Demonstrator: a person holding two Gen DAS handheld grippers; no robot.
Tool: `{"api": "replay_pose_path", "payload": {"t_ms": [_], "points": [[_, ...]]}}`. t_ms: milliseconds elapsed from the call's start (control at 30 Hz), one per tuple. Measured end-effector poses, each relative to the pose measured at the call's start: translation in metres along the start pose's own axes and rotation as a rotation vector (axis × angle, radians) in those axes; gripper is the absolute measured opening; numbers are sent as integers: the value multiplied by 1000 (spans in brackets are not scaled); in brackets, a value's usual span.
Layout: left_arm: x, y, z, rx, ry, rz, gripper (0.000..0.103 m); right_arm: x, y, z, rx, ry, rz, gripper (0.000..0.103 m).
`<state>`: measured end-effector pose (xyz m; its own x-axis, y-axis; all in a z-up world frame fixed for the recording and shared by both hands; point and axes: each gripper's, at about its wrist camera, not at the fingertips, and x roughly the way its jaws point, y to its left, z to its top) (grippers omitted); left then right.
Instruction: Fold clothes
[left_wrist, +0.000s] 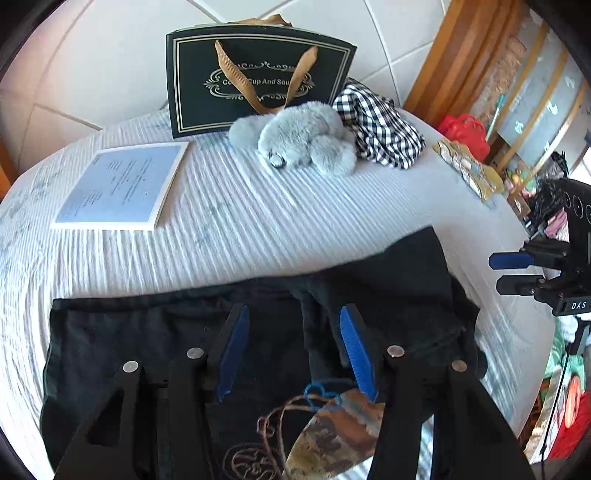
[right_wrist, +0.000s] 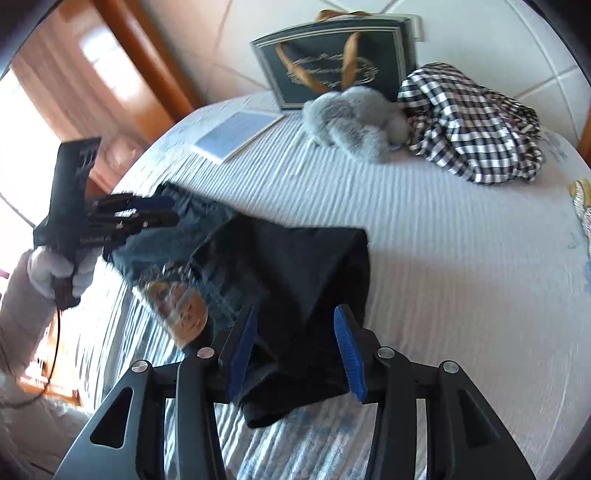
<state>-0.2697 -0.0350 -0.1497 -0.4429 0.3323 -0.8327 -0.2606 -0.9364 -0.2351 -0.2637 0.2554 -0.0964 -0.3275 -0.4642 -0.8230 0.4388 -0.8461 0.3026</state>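
A dark folded garment (left_wrist: 258, 332) lies on a bed (left_wrist: 258, 229) covered in pale ribbed fabric, toward the 6 o'clock side of the left wrist view, with a patterned patch (left_wrist: 332, 432) showing on its near edge. The left claw (left_wrist: 295, 354) hangs over the garment with its blue pads (left_wrist: 234, 354) parted about halfway and nothing pressed between them. In the right wrist view the right claw (right_wrist: 295, 354) is likewise about half open above the garment's near corner, with cloth lying between the pads but not pinched. A white-gloved hand (right_wrist: 62, 273) holds the left claw at 9 o'clock there. At 12 o'clock stands a dark gift bag (left_wrist: 258, 74) with tan handles, in front of it a grey plush toy (left_wrist: 303, 140), a checked cloth (left_wrist: 380, 125) at 1 o'clock, and a booklet (left_wrist: 122, 184) at 10 o'clock
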Motion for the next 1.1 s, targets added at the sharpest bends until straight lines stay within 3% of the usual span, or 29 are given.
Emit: {"api": "replay_pose_path", "payload": {"t_ms": [100,200,367,400,433,467,600,733,900,1100], "points": [[21,-13,9,-6,17,-36,52,14,-6,21,73,-31,-2,37],[43,-26,3,27,69,-47,52,40,-2,33,93,-3,29,32],[69,-30,-16,106,111,48,47,87,-1,29,79,109,13,29],[68,-28,-16,106,111,58,47,94,-5,27,78,126,-21,23],[68,-27,-17,106,111,68,48,97,-10,25,88,131,-47,6],[67,-26,-17,106,110,78,48,98,-16,25,104,128,-67,0],[51,-15,-22,78,94,109,55,83,-22,24,139,88,-87,3],[7,14,-38,-4,43,155,78,52,-7,10,94,43,-48,22],[-25,49,-75,-96,26,272,78,35,9,-22,37,51,-21,24],[-29,72,-130,-200,74,278,78,45,35,-52,-34,94,24,24]]}}
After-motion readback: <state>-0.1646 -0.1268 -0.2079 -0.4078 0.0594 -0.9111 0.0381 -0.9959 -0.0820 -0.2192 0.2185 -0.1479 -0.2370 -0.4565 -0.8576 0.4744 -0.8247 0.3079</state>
